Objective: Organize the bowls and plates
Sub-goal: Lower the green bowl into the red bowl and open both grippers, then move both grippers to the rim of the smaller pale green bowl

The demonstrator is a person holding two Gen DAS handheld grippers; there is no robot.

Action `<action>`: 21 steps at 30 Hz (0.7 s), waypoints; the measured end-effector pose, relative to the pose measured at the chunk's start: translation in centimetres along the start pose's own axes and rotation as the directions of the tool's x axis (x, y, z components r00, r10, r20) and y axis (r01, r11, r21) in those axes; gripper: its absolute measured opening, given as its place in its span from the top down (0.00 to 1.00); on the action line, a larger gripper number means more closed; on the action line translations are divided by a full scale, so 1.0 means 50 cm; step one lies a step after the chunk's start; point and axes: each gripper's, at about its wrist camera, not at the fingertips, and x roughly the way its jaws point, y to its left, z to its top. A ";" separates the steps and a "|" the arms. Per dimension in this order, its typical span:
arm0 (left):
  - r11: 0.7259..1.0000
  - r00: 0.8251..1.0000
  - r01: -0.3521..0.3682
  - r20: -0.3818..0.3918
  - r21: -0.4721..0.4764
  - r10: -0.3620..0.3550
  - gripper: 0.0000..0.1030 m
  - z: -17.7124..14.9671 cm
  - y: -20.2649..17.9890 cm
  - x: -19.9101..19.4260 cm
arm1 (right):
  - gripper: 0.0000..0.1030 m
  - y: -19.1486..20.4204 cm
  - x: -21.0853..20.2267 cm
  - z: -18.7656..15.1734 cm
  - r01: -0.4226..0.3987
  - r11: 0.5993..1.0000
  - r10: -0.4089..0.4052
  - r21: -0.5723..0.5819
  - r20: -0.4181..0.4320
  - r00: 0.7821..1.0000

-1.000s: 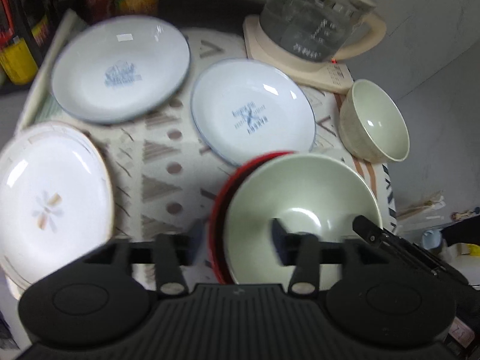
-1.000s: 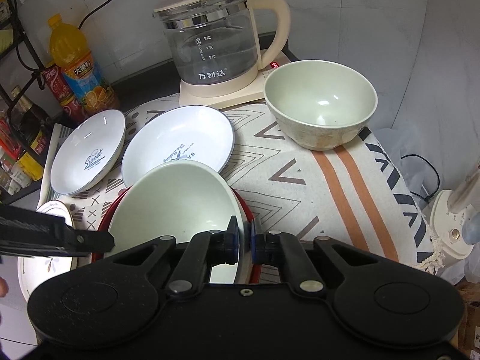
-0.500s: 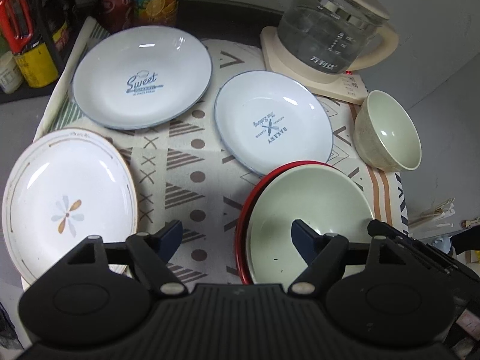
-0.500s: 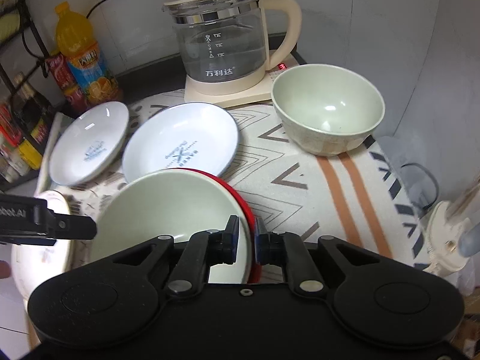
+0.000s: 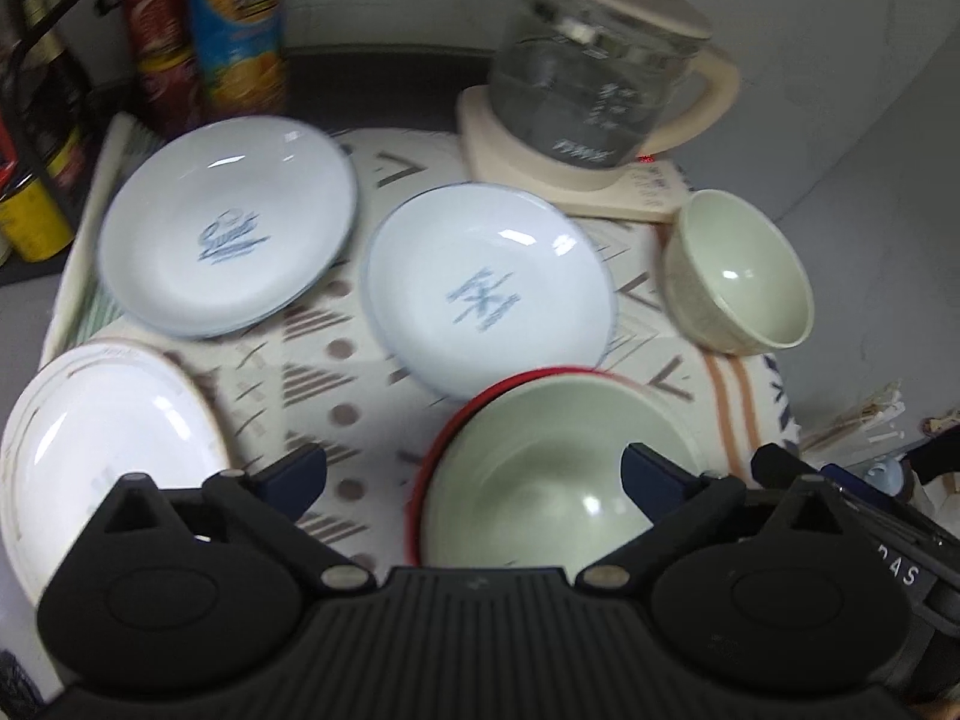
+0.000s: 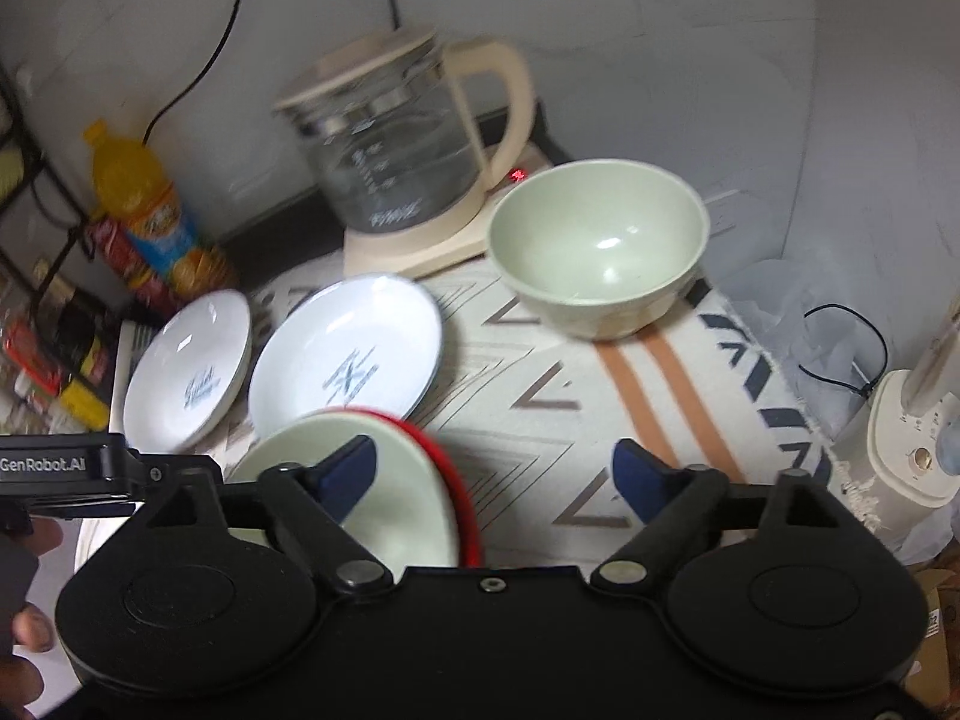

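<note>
Plates and bowls were only partly sorted: one green bowl (image 5: 558, 474) sat nested in the red plate (image 5: 420, 480) while both the left gripper (image 5: 474, 474) and right gripper (image 6: 495, 468) were opening, empty, leaving two blue-rimmed plates (image 5: 486, 294), a flowered plate (image 5: 102, 438) and another bowl (image 6: 600, 252) scattered across the cloth.

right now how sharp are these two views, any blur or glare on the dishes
Left wrist view: motion blur smears the print on the two white plates and the glass kettle; small glare spots sit on the green bowl. Right wrist view: also blurred, kettle and orange bottle streaked, fisheye bending the walls.
</note>
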 end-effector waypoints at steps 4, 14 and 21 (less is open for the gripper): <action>0.999 1.000 0.015 0.020 0.038 -0.015 0.00 0.021 -0.039 0.005 | 0.00 -0.033 -0.007 0.010 -0.016 1.000 0.016 0.020 0.024 1.000; 0.995 0.998 0.011 0.065 0.104 -0.018 0.00 0.073 -0.127 0.023 | 0.00 -0.106 -0.002 0.035 0.011 0.999 -0.012 0.042 0.021 1.000; 0.992 0.997 0.015 0.072 0.122 -0.024 0.00 0.116 -0.181 0.055 | 0.00 -0.152 0.014 0.067 0.025 0.997 -0.028 0.074 0.035 0.999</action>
